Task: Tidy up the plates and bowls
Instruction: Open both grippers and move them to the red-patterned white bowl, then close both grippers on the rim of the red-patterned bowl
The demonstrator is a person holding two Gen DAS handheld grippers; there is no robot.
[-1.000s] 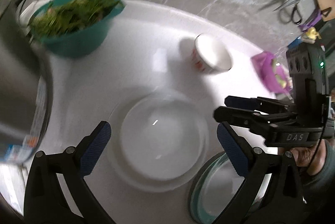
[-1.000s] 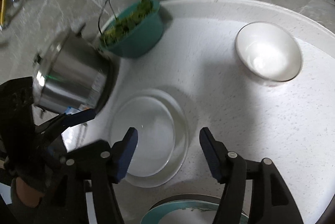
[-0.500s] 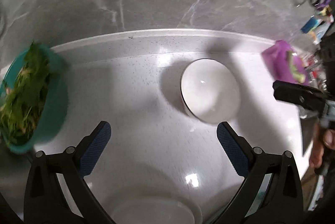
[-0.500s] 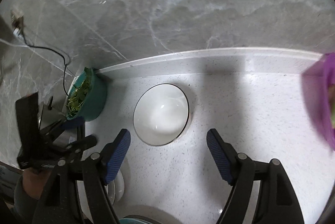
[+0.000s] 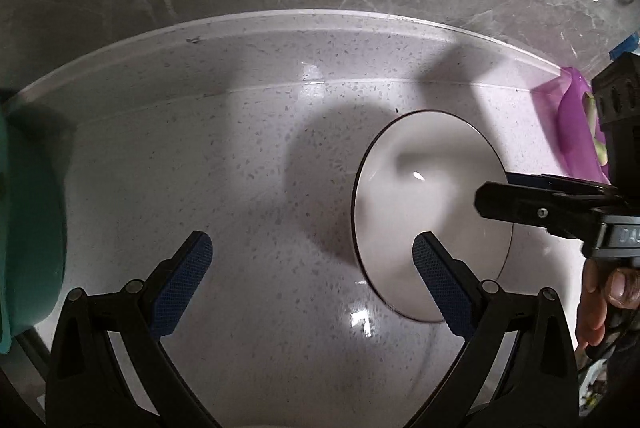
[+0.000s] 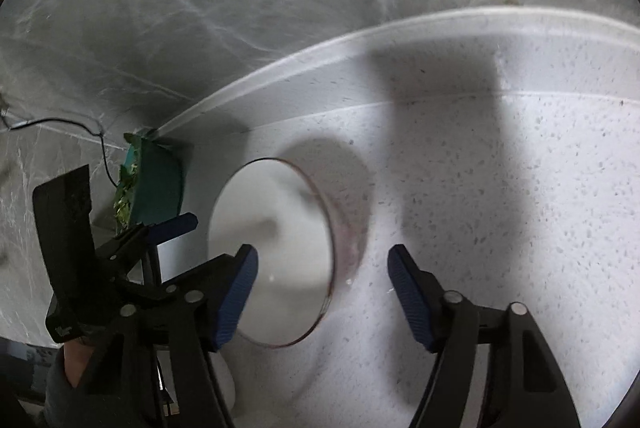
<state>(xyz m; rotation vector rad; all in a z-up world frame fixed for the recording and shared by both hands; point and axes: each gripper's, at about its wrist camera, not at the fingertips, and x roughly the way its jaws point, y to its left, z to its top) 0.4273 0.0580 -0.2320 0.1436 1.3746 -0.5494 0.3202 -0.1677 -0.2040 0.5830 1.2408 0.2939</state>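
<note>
Grippers both hover over the white bowl point(image 5: 420, 199) near the worktop's point(image 5: 260, 147) back edge: left gripper point(image 5: 306, 282) gapes empty, right gripper point(image 6: 320, 294), jaws just narrowing, straddles the bowl's rim without touching.

Round white glazed ceramic bowl point(image 5: 424, 211) with a thin dark rim line: upright, mouth up, empty, interior glossy with one small highlight. It sits on the white speckled stone counter point(image 5: 248, 187), near the raised back edge, and casts a shadow to its far side. In the right wrist view the same bowl point(image 6: 280, 252) shows a faint reddish tint on the outer wall. Teal round bowl point(image 6: 158, 187) holding green leaves stands well apart, against the back edge.
</note>
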